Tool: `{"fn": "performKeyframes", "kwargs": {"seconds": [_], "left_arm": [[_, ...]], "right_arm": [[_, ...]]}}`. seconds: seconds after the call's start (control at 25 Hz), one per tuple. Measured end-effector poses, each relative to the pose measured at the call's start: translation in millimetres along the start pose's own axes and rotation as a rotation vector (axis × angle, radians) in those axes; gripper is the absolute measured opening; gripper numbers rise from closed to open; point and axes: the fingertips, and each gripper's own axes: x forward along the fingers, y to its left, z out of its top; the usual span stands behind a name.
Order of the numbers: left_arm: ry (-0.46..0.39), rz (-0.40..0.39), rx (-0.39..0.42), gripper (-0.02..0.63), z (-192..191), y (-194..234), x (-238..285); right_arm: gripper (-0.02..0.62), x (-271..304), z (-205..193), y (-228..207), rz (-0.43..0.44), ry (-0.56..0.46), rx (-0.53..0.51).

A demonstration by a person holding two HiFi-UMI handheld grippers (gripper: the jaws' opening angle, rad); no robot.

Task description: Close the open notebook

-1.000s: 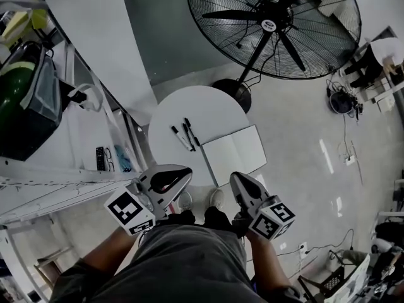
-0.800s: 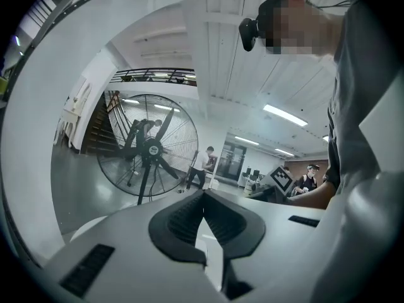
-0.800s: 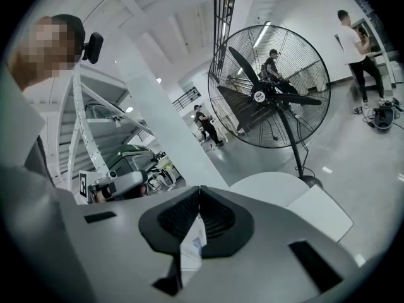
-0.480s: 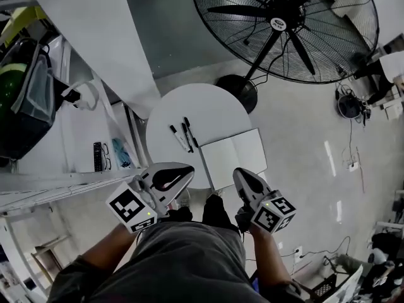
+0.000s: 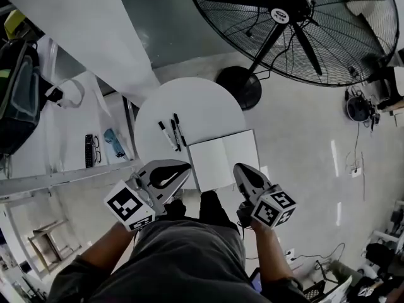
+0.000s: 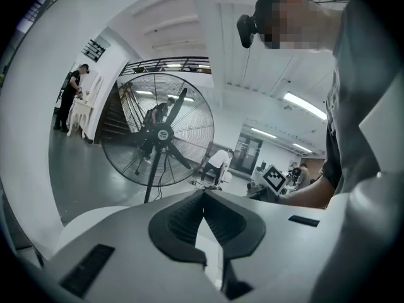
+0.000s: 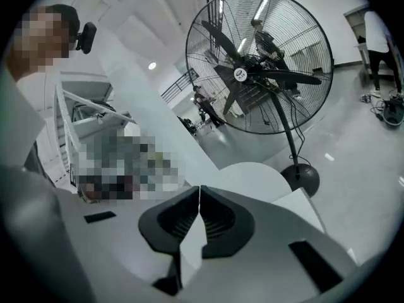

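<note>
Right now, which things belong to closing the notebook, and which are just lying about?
Job: open notebook; left gripper and right gripper, both shut and empty.
Lying about: pens beside it on the round table; floor fan.

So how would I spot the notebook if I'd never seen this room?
Find the big black wire-caged floor fan; beside its base stands a round white table. At the table's near edge lies the open white notebook, spread flat with blank pages. Its only neighbours are two thin dark pens, so it is the one broad pale rectangle there.
</note>
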Motion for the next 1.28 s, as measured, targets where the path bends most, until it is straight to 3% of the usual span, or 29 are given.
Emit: {"fn": "performKeyframes", "kwargs": {"seconds": [0.36, 0.72, 0.84, 1.28], "left_arm": [[0.051, 0.073, -0.045, 0.015, -24, 6, 56], [0.120, 0.124, -0.090, 0.015, -54, 10, 88], [0.152, 0.140, -0.107, 0.015, -65, 11, 91], [0.203, 0.162, -0.125, 0.015, -89, 19, 109]], "right_arm": [[0.023, 3, -5, -85, -0.021, 0.103, 0.022], [0.026, 14, -36, -158, -0.034, 0.223, 0.067], [0.077, 18, -50, -182, -0.051, 0.255, 0.080], [0.157, 29, -80, -251, -0.095, 0.334, 0.098]]}}
